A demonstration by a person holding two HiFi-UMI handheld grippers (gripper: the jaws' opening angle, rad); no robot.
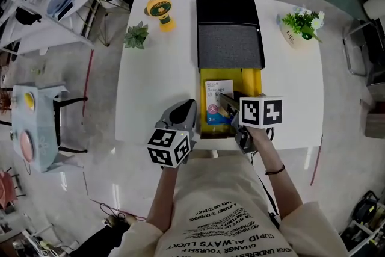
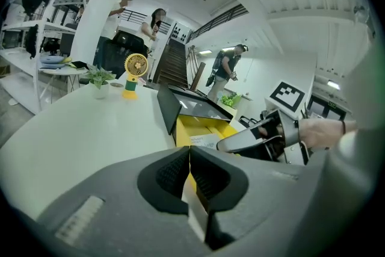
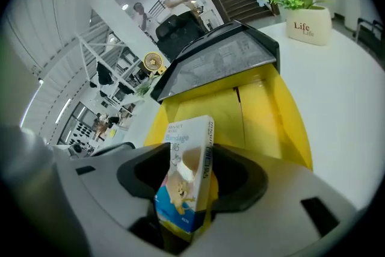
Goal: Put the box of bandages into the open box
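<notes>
Bandage box (image 1: 218, 102) is already inside the open box (image 1: 255, 84), on the left part of its yellow floor. From above, its printed face looks up and its long side runs toward the lid. Lid (image 1: 230, 33) is black with a grey lining, folded back flat on the white table (image 1: 156, 87), away from the person.

Right gripper (image 1: 227, 106) reaches into the yellow box from the near edge and points steeply down. Its jaws stand wide with the near end of the bandage box between them. In the right gripper view the carton leans slightly, and dark pad shows bare on its left side, so nothing is clamping it. Whether the other pad brushes the carton I cannot tell.

Left gripper (image 1: 183, 111) hangs over the table just left of the yellow box, close to its near left corner. Its jaws are pressed together at the tips with nothing between them. Whether it touches the box wall is not clear.

Elsewhere on the table:
- a small yellow fan (image 1: 159, 12) stands at the far left
- a little green plant (image 1: 136, 36) sits just beside the fan
- a leafy plant in a white pot (image 1: 304, 26) stands far right, well apart from the boxes

Both forearms of the person come in from the near edge of the table.
</notes>
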